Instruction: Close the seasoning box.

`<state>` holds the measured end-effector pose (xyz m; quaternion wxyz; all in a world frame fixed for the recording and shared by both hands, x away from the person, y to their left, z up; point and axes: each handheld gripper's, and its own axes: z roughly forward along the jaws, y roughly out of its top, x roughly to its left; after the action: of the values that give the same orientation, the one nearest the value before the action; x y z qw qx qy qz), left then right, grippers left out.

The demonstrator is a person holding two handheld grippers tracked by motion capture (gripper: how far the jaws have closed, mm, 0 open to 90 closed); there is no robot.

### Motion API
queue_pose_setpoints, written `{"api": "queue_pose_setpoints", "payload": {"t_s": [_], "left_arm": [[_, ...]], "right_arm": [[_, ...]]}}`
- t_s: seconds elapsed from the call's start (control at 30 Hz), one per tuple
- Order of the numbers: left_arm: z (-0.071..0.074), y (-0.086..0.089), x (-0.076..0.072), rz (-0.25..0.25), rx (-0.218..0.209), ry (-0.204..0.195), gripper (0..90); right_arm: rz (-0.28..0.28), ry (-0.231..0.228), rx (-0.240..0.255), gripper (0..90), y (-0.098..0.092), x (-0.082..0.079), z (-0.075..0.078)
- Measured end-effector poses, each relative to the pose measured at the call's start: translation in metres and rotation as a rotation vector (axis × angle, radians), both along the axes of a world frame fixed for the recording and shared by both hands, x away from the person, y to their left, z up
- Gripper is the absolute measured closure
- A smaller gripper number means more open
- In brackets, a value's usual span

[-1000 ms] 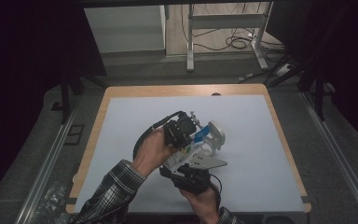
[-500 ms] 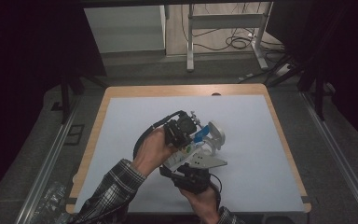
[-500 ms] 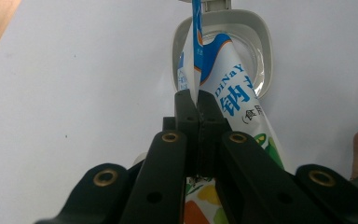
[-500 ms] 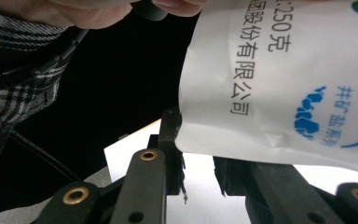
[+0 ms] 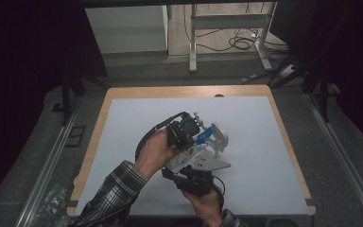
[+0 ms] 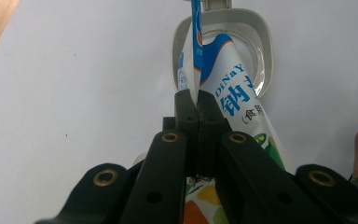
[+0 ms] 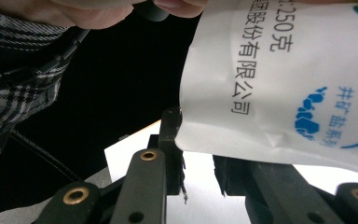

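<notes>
A white salt pouch (image 6: 233, 93) with blue print hangs tilted, its open end in a white lidded container (image 6: 261, 32) on the table. My left gripper (image 6: 196, 100) is shut on the pouch's thin side seam just above the container. From below, my right gripper (image 7: 198, 137) is shut on the pouch's (image 7: 279, 70) bottom edge. Its left jaw touches the pouch's corner and the pouch covers the right jaw's tip. In the high view both grippers (image 5: 196, 135) (image 5: 191, 153) meet at the pouch (image 5: 204, 137), beside the container (image 5: 220, 135), near the table's middle.
The white mat (image 5: 264, 123) covers a wooden table with a bare wood border (image 5: 184, 91). A plaid-sleeved forearm (image 5: 118, 189) comes in from the lower left. Metal rails run along both sides of the table, and a frame with cables stands on the floor behind.
</notes>
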<state>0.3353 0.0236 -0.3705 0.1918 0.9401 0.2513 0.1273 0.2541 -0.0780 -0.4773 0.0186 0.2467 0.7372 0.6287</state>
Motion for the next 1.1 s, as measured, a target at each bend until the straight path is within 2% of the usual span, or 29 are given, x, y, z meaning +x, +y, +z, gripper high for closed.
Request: {"api": "queue_pose_setpoints", "payload": {"t_s": [1.1], "left_arm": [[-0.0002, -0.0007, 0.0016, 0.004, 0.010, 0.015, 90.0]], "right_arm": [[0.003, -0.006, 0.002, 73.8, 0.0003, -0.0003, 0.0016]]}}
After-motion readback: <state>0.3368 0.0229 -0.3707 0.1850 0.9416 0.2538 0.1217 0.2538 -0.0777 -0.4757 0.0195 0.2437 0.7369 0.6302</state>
